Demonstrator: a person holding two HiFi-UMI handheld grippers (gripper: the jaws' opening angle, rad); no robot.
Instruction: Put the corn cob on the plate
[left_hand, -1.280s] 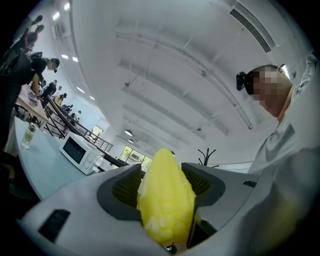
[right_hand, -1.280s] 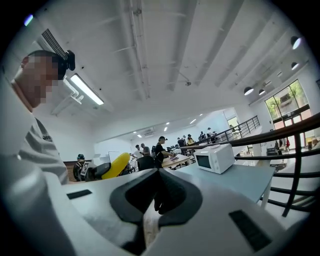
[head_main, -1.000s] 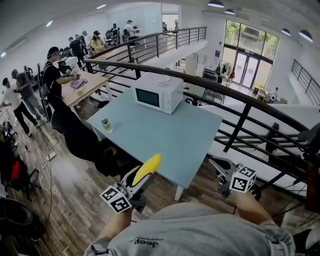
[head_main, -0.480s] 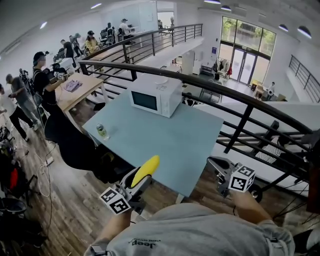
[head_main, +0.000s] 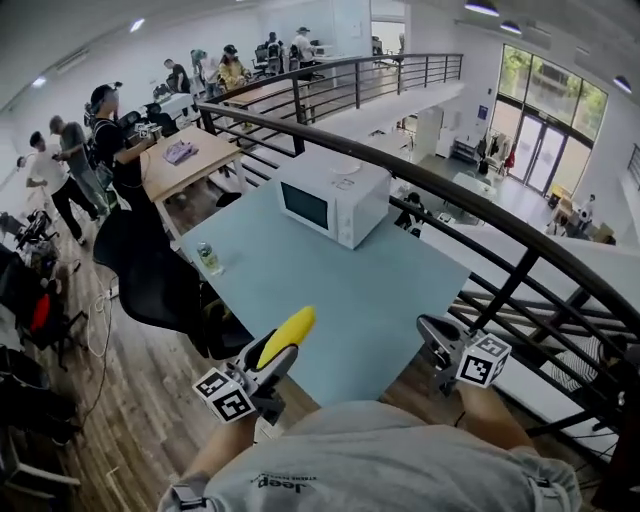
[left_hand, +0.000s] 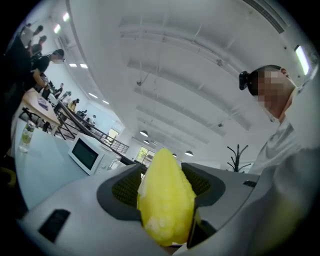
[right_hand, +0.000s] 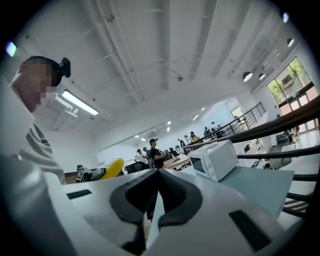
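A yellow corn cob sticks out forward from my left gripper, which is shut on it just before the near edge of the light blue table. In the left gripper view the cob fills the gap between the ribbed pads. My right gripper hovers at the table's near right corner, shut, with nothing between its jaws. In the right gripper view the pads meet, and the cob shows off to the left. No plate is in any view.
A white microwave stands at the table's far side, a drink can near its left edge. A dark railing runs behind and to the right. A black chair is at the left. People stand round a wooden desk.
Both grippers have moved toward the table, which with the microwave now sits closer and further right in the head view. The cob stays held in the left gripper.
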